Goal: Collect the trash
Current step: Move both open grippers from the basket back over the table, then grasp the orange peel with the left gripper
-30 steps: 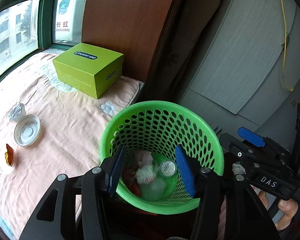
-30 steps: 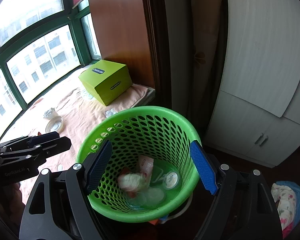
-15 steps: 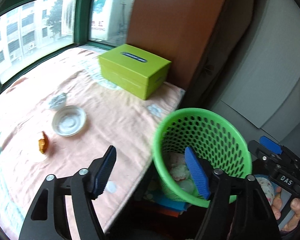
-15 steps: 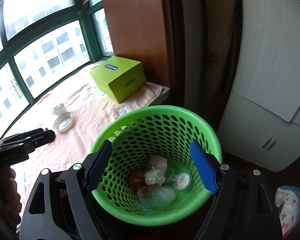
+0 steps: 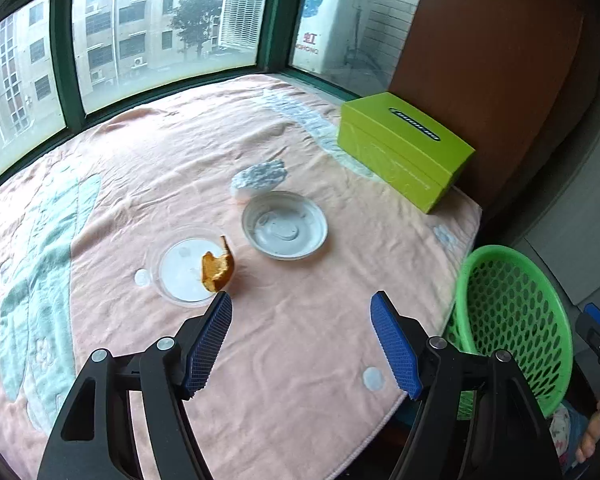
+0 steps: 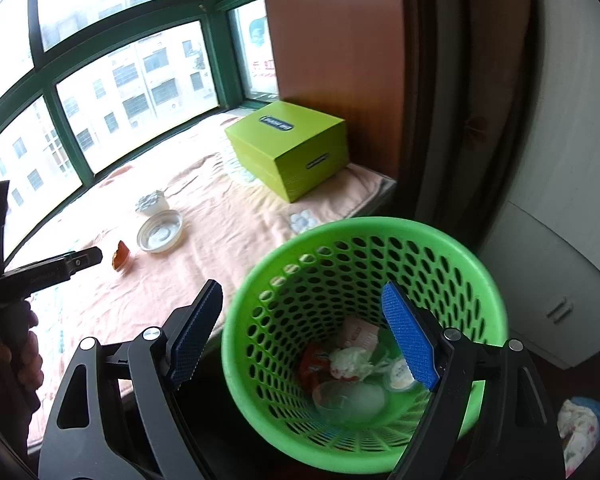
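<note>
My left gripper (image 5: pixel 300 300) hangs open over the pink blanket (image 5: pixel 300 360), with nothing between its fingers. Just ahead of its left finger an orange food scrap (image 5: pixel 217 270) rests on a clear plastic lid (image 5: pixel 180 270). Beyond them lie a white plastic bowl (image 5: pixel 285 225) and a crumpled foil-topped cup (image 5: pixel 259 178). My right gripper (image 6: pixel 302 286) hovers over the green mesh basket (image 6: pixel 364 240), its jaws opening a little and holding nothing. Wrappers, a crumpled tissue and cups (image 6: pixel 350 364) fill the basket's bottom. The left gripper's tip (image 6: pixel 88 258) also shows in the right wrist view, near the scrap (image 6: pixel 121 255).
A lime-green box (image 5: pixel 404 148) sits at the blanket's far right corner against a brown wooden panel. Green-framed windows border the blanket at the back. The basket (image 5: pixel 512 320) stands off the blanket's right edge, with white cabinets (image 6: pixel 560 280) behind it.
My left gripper swung away from above the basket to the left, over the blanket, and its jaws spread wider. The right gripper shifted slightly but stays over the basket.
</note>
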### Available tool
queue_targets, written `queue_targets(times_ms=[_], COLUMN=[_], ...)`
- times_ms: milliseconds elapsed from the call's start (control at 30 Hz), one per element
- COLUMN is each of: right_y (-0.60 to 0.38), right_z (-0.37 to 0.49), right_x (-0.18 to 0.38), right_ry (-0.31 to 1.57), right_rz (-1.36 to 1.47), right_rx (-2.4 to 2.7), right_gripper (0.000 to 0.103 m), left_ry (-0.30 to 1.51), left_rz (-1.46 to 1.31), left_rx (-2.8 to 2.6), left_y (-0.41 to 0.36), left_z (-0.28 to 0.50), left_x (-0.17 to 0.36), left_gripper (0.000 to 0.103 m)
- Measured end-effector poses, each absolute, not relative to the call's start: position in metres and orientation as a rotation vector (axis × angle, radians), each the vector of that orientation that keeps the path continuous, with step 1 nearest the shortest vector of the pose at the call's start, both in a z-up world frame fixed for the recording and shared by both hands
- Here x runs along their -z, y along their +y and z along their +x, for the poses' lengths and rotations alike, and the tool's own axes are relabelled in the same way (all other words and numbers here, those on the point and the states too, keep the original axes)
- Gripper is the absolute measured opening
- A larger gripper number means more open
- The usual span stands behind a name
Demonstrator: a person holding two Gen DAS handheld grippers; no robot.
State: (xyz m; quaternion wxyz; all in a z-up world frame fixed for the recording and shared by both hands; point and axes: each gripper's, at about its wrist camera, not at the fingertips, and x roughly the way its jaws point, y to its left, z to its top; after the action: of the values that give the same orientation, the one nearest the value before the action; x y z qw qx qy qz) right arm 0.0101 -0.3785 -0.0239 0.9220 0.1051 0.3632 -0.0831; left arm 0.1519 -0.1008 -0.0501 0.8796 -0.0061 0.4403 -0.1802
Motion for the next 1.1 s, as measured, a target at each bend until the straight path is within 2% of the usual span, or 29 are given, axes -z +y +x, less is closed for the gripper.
queue_targets(times_ms=[333,467,700,1067,1100], right_y=[-0.351,-0.342,-0.329,-0.319,-0.318], right_z=[0.045,0.059,0.081,0.102,0.103], right_x=[0.032,0.036,0.044,0.056,0.057], right_ry=[0.775,0.789,0.815,0.847,0.851], right_rz=[0.194,0.194,0.186,0.194,0.193], right_rx=[0.103,0.084,0.055,0.028,0.025], right_gripper=[0.081,0.081,0.081,0.081,0.081], left_ry=[0.976,1.001,1.027,1.067,1.068], left_rz=[-0.04,-0.052,-0.07,-0.116,-0.118], left_rx=[0.332,0.341,0.362,0.387,0.389], left_y=[-0.068,-0.067,-0.064,-0.059,-0.059], left_z=[0.198,0.211,0.227,0.24,0.24], left_x=[0.088,0.099,0.112,0.13,0.131], left_gripper=[0.055,0.054,0.044,0.042,0.038])
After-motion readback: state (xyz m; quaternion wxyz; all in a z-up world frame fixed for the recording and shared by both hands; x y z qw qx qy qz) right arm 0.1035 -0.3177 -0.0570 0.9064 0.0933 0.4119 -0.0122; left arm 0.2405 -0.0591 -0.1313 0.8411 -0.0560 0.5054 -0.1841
